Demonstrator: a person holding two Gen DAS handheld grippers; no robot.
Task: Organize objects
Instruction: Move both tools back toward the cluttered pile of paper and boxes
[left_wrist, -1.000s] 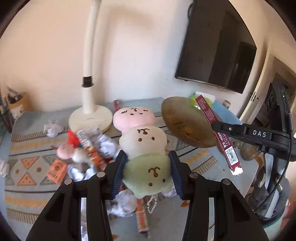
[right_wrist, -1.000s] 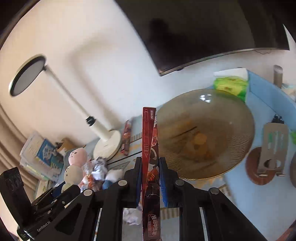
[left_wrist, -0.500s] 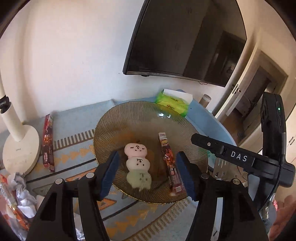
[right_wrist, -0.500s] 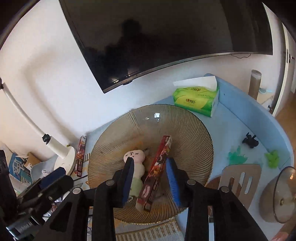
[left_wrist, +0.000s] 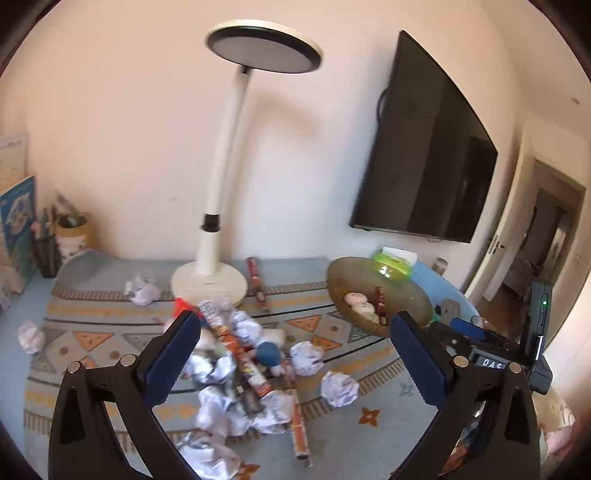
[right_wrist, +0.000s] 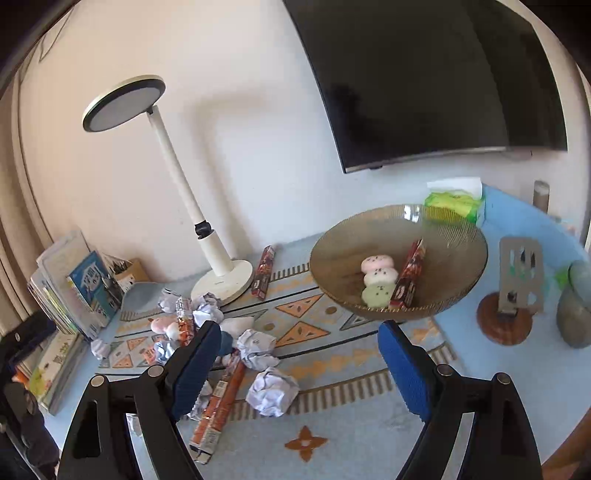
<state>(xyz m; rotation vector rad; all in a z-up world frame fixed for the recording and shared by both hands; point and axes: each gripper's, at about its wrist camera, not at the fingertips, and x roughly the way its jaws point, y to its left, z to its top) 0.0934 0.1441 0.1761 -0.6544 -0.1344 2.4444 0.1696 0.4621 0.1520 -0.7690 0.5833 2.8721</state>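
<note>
An amber glass bowl (right_wrist: 461, 236) (left_wrist: 336, 277) stands on the patterned mat and holds a pink, white and green plush (right_wrist: 378, 280) (left_wrist: 360, 304) beside a red snack box (right_wrist: 408, 277) (left_wrist: 380, 304). My left gripper (left_wrist: 295, 354) hangs back from the bowl over a heap of crumpled paper balls (left_wrist: 229, 369) and long snack boxes (left_wrist: 236, 350); its jaws are opening wide with nothing between them. My right gripper (right_wrist: 299, 363) is also drawn back from the bowl, jaws opening and empty, above a paper ball (right_wrist: 271, 391) and a snack box (right_wrist: 218, 406).
A white desk lamp (left_wrist: 210, 277) (right_wrist: 221, 280) stands at the back, a red box (right_wrist: 264, 271) lying beside its base. Books (right_wrist: 74, 291) lean at the left. A green tissue pack (right_wrist: 454, 201), a slotted spatula (right_wrist: 521, 280) on a wooden coaster and a wall screen (right_wrist: 424, 74) are to the right.
Both grippers let go of the plush and the red box into the bowl, opened wide, and pulled back and leftward so the clutter pile is in front again.
</note>
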